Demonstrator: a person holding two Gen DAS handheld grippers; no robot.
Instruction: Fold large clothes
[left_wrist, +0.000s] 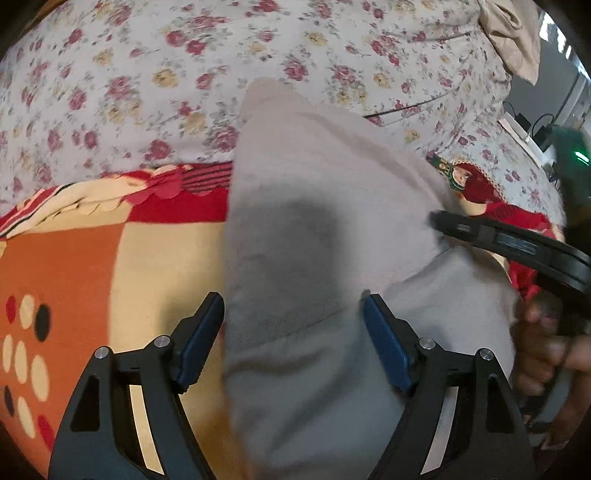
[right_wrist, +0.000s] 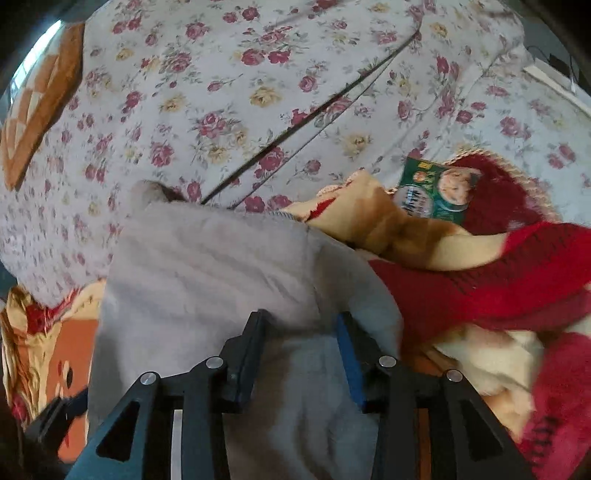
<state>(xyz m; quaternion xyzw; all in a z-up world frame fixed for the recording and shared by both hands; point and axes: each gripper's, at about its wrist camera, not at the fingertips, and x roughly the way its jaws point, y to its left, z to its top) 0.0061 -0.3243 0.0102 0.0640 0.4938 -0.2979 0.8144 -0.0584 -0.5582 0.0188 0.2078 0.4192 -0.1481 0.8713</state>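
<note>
My left gripper (left_wrist: 293, 317) holds its jaws wide over the grey garment (left_wrist: 314, 206) on the patterned blanket (left_wrist: 92, 258); my right gripper (right_wrist: 301, 347), jaws parted, straddles its fold.

A green snack packet (right_wrist: 437, 192) lies on red cloth (right_wrist: 491, 199) beside floral sheet (right_wrist: 207, 92).

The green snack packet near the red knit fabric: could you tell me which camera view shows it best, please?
The right wrist view shows the green snack packet best: its printed face is clear and mostly unobstructed, lying beside the red knit fabric. The left wrist view shows only a small, blurred corner beyond the grey garment.
</note>
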